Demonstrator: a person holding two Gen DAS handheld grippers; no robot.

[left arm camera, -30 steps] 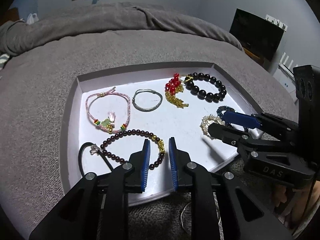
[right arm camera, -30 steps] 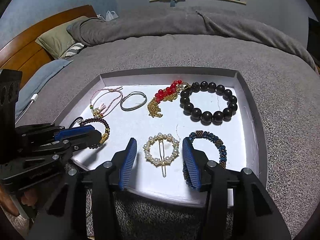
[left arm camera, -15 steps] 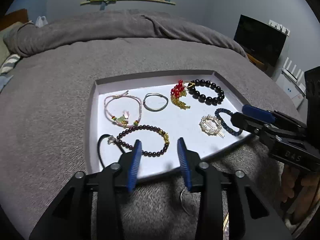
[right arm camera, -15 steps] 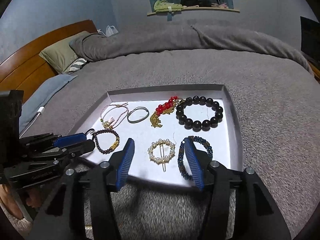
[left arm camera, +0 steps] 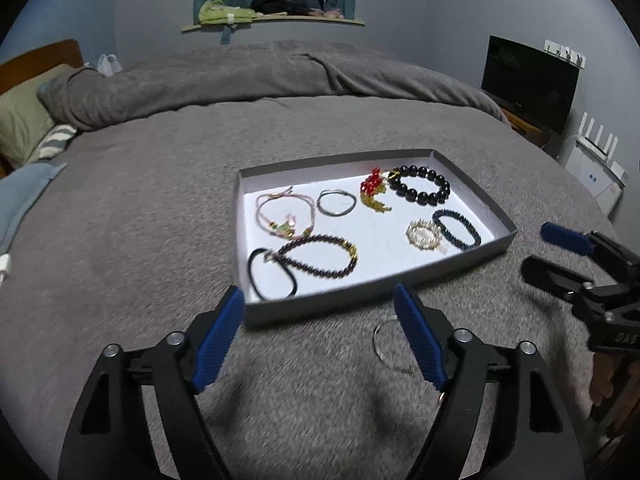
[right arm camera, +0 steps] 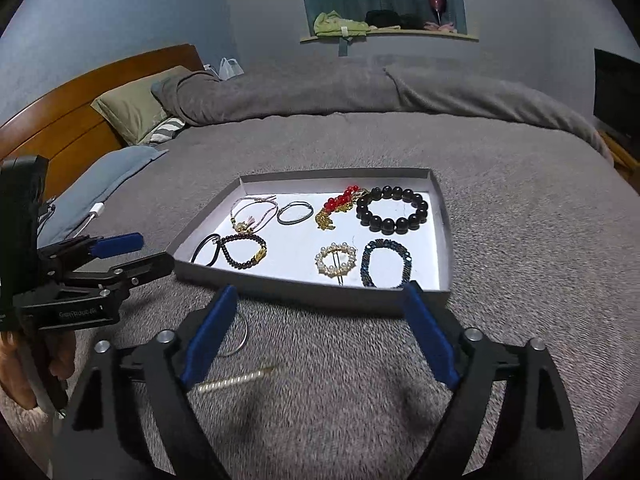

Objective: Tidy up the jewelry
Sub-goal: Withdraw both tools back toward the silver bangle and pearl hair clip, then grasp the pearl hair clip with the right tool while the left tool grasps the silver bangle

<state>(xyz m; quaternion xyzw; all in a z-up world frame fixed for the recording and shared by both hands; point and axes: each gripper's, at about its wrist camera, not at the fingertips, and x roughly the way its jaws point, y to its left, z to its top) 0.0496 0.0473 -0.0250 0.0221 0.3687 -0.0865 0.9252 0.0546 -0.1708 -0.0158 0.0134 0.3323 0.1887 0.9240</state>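
A grey tray (left arm camera: 472, 254) with a white floor lies on the bed and holds several bracelets: black beads (left arm camera: 420, 189), a dark red bead bracelet (left arm camera: 320, 256), a blue one (left arm camera: 456, 227), a pearl ring clip (left arm camera: 423, 235), a red and gold piece (left arm camera: 374, 196). The tray also shows in the right wrist view (right arm camera: 312, 284). A thin silver hoop (left arm camera: 386, 344) lies on the blanket in front of the tray, and it also shows in the right wrist view (right arm camera: 240, 332), with a gold chain (right arm camera: 236, 380) near it. My left gripper (left arm camera: 320, 344) and right gripper (right arm camera: 320, 340) are open and empty, in front of the tray.
The grey blanket (left arm camera: 140, 220) covers the bed. Pillows (right arm camera: 136, 108) and a wooden headboard (right arm camera: 72, 128) stand at the left. A dark screen (left arm camera: 528, 84) stands at the right. A shelf (right arm camera: 384, 30) with clothes and a glass hangs on the far wall.
Both grippers have pulled back from the tray and opened wider. The silver hoop and gold chain on the blanket have come into view.
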